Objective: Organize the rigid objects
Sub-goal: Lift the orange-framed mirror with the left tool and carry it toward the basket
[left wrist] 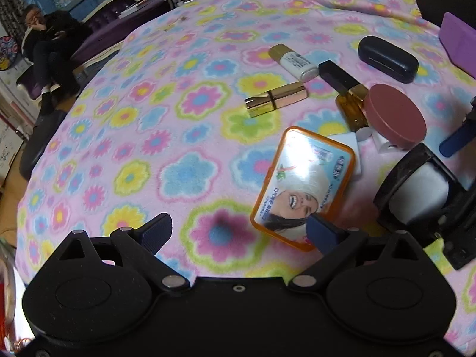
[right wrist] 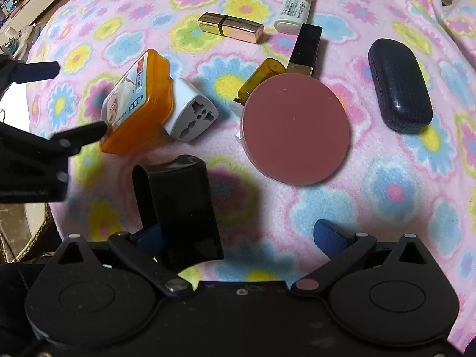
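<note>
Small rigid objects lie on a flowered blanket. My left gripper (left wrist: 239,229) is open; its right finger touches the near corner of an orange box (left wrist: 303,184) with a printed lid, also in the right wrist view (right wrist: 136,104). My right gripper (right wrist: 241,235) is open, and a black open case (right wrist: 181,205) stands against its left finger, also in the left wrist view (left wrist: 422,184). Beyond lie a maroon round tin (right wrist: 294,128), a white travel adapter (right wrist: 192,113), an amber bottle (right wrist: 261,77), a gold lipstick (right wrist: 232,27), a black lipstick (right wrist: 306,47), a white tube (right wrist: 293,9) and a dark glasses case (right wrist: 398,84).
The flowered blanket (left wrist: 148,136) covers the whole surface and drops off at the left edge. A purple block (left wrist: 458,41) sits at the far right. A person sits on a purple sofa (left wrist: 50,47) in the far left background.
</note>
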